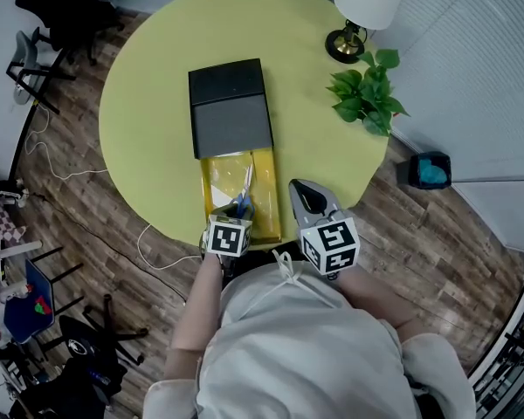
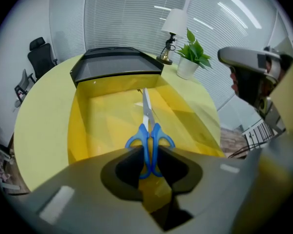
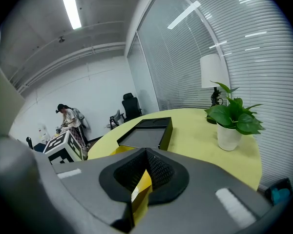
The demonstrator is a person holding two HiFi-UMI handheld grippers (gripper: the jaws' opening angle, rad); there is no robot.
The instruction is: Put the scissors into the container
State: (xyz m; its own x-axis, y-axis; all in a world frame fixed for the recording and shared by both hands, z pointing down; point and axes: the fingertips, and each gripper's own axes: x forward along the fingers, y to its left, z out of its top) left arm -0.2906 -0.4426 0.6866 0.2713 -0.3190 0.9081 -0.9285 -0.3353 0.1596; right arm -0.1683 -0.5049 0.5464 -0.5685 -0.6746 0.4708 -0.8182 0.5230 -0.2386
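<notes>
Your left gripper (image 2: 149,153) is clenched on the scissors (image 2: 147,130), its pads pressing the outer sides of the two blue handle loops. The steel blades point away from you over the near, open end of the yellow container (image 2: 100,123); whether the tips touch its floor I cannot tell. Expect the scissors to be light and stiff, but the moulded plastic loops are smooth and rounded, so they may pivot or slip between the pads if you tilt (the blade end likely carries most of the weight). The handles are the sensible place to hold, since the blades are thin, hard and slick. The container looks like glossy, rigid yellow plastic with upright walls, a long rectangle whose far part lies under a matt black cover (image 1: 230,107). It sits on a round, pale yellow-green table (image 1: 140,94) with a smooth top. Your right gripper (image 3: 145,156) hangs just right of the container, jaws together with nothing in them.
</notes>
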